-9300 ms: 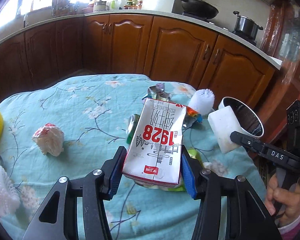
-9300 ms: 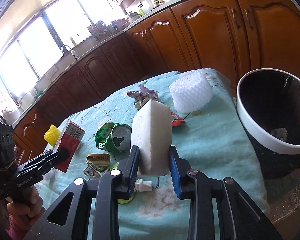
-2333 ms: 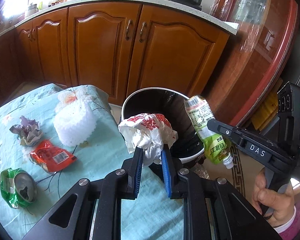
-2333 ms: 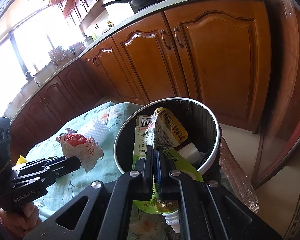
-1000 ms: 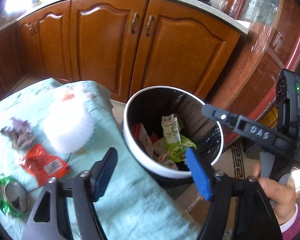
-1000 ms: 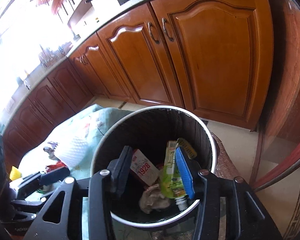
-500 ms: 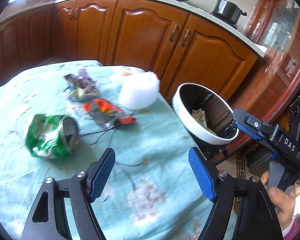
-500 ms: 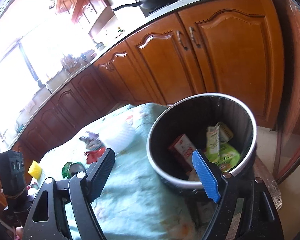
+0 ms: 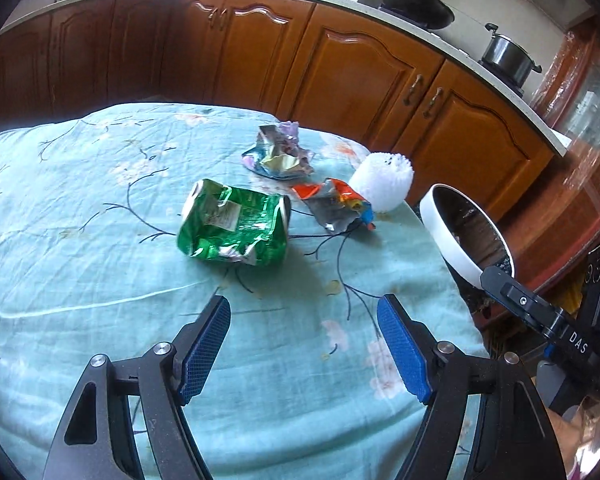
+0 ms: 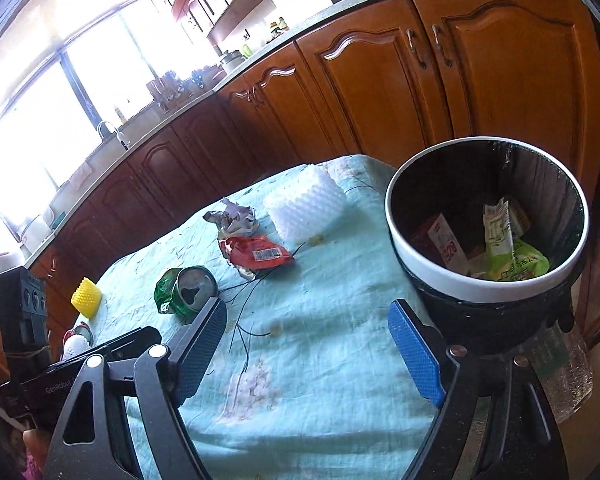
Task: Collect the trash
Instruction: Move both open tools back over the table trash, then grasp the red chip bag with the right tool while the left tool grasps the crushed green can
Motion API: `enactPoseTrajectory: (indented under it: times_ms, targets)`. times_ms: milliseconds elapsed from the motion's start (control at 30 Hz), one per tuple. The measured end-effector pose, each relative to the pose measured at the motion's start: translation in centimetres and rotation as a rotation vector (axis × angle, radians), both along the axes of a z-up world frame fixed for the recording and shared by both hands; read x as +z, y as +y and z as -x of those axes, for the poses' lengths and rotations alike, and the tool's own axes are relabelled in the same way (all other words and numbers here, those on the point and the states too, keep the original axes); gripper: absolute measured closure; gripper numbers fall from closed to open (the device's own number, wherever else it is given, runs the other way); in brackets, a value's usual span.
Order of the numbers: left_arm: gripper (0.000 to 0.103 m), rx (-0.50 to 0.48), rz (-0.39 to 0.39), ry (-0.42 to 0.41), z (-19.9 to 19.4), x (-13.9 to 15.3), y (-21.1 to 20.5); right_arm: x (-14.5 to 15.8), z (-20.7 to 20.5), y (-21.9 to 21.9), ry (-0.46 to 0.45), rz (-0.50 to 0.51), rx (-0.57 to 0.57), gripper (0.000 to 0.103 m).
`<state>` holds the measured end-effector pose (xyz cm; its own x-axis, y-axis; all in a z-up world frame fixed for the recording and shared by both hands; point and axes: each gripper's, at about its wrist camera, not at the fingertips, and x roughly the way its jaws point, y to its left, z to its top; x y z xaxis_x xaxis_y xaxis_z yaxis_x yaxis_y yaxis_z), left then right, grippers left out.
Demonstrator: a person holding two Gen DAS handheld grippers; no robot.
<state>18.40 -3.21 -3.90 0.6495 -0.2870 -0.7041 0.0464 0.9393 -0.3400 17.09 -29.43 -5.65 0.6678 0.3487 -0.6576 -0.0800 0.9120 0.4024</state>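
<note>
Both empty: left gripper (image 9: 304,344) spread wide, right gripper (image 10: 308,346) opening further. Crushed green drink can (image 9: 234,222) just ahead, near red snack wrapper (image 9: 332,204). Likely to skid or snag the wrinkled teal floral cloth on the table (image 9: 80,280). White-rimmed black bin (image 10: 486,240) right; wooden kitchen cabinets (image 9: 340,68) beyond.

From my left claw's camera, the trash bin (image 9: 456,236) shows only its near rim and a slice of dark wall; my right claw (image 9: 496,280) crosses in front of its lower edge, and what lies inside is hidden. From the right camera, the bin's (image 10: 460,276) base is behind my own claw arm. Left of the bin, far across the counter, a red-and-white thing (image 10: 76,338) is half covered by my left claw's body (image 10: 24,320), too small to name. The hand (image 10: 34,446) under it is cut off by the frame.
</note>
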Motion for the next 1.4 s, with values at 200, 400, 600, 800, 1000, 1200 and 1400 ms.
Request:
enactPoseTrajectory:
  times_ms: [200, 400, 600, 800, 1000, 1200, 1400]
  targets:
    - [0.028, 0.061, 0.002, -0.006, 0.1, 0.4, 2.7, -0.3, -0.6, 2.3, -0.002, 0.032, 0.042, 0.019]
    - [0.029, 0.098, 0.002, -0.001, -1.1, 0.3, 4.7, -0.4, -1.8, 4.6, -0.014, 0.074, 0.096, 0.024]
    - [0.033, 0.097, 0.011, 0.028, -4.0, -0.6, 6.5, -0.8, -3.6, 6.2, -0.028, 0.113, 0.126, 0.037]
    - [0.046, 0.053, 0.000, 0.067, -7.6, -1.9, 6.2, -1.3, -5.6, 8.2, -0.038, 0.151, 0.172, 0.048]
    - [0.071, 0.009, -0.004, 0.093, -9.3, -3.2, 5.4, -2.4, -7.7, 9.5, -0.020, 0.201, 0.200, 0.055]
    - [0.091, -0.023, -0.039, 0.058, -8.9, -2.6, 4.5, -3.4, -8.8, 9.8, 0.020, 0.222, 0.196, 0.095]
    - [0.092, -0.061, -0.034, 0.038, -6.7, -1.7, 3.7, -2.1, -6.7, 8.7, -0.002, 0.188, 0.176, 0.100]
